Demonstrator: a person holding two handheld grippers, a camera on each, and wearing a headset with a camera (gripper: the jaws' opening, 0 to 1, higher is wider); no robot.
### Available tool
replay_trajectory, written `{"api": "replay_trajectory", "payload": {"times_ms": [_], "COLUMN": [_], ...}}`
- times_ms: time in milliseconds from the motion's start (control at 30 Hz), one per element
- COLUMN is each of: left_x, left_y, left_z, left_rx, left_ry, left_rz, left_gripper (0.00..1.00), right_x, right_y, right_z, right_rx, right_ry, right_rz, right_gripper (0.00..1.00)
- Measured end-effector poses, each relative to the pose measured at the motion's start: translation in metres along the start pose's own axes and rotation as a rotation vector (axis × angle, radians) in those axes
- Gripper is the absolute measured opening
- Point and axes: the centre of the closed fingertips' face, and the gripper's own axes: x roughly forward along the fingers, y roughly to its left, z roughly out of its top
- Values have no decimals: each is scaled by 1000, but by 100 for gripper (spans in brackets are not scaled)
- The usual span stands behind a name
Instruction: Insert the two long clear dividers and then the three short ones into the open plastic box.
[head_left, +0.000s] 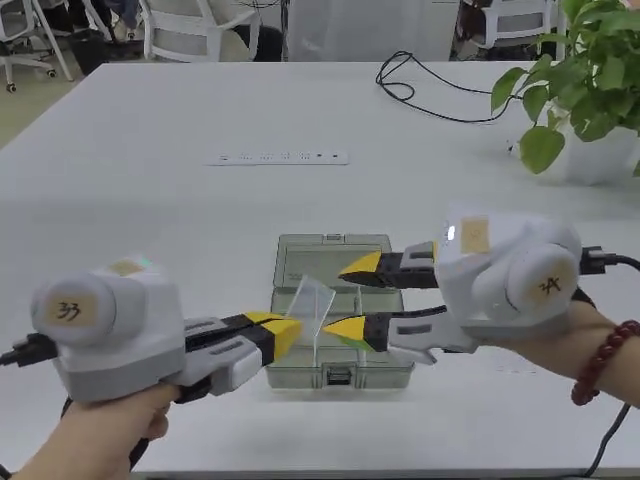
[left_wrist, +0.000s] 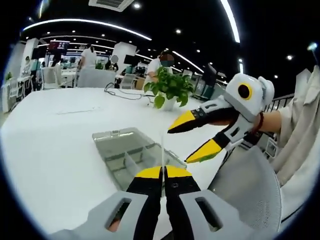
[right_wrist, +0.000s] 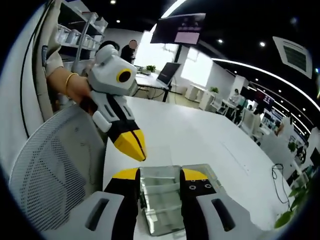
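The open clear plastic box (head_left: 300, 374) lies on the white table, its lid folded back on the far side. Clear partitions show inside the box (left_wrist: 116, 150). My left gripper (head_left: 290, 330) is shut on a clear divider (head_left: 312, 303), which it holds upright over the box's middle. That divider appears edge-on as a thin line (left_wrist: 162, 152) above the closed left gripper (left_wrist: 163, 172). My right gripper (head_left: 340, 298) stands open just right of the divider, one jaw on each side of its edge. The right gripper (right_wrist: 161, 176) looks down on the box (right_wrist: 160, 205), with the left gripper (right_wrist: 131, 144) close ahead.
A potted plant (head_left: 580, 90) stands at the table's right edge, a black cable (head_left: 430, 85) loops behind it, and a white strip (head_left: 278, 158) lies mid-table. Chairs line the far side. A grey mesh chair back (right_wrist: 55, 175) is close to the person.
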Motion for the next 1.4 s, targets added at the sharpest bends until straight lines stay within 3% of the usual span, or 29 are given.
{"api": "replay_trajectory", "payload": {"times_ms": [67, 133, 233, 300, 367, 633, 800, 933, 1400], "left_x": [0, 1, 0, 0, -1, -1, -1, -2, -5], "left_y": [0, -3, -6, -9, -11, -19, -27, -34, -53], "left_z": [-2, -2, -4, -7, -11, -19, -21, -24, -27], "left_rx": [71, 75, 132, 174, 217, 325, 403, 447, 490], "left_ry": [33, 34, 55, 76, 97, 150, 165, 181, 176], "left_rz": [-4, -20, -42, -54, -72, -118, -160, -201, -297], "left_gripper": [0, 0, 0, 0, 0, 0, 0, 0, 0], "right_x": [0, 0, 0, -1, -1, -5, -6, -10, -19], "right_y": [0, 1, 5, 13, 14, 27, 34, 40, 60], "right_z": [0, 0, 0, -3, -4, -11, -13, -15, -18], "right_rx": [2, 11, 24, 30, 17, 16, 11, 10, 11], "right_ry": [2, -1, -1, 17, 17, 36, 35, 34, 10], "right_rz": [7, 26, 67, 126, 131, 229, 271, 312, 398], "right_gripper": [33, 32, 32, 32, 31, 27, 24, 22, 11]}}
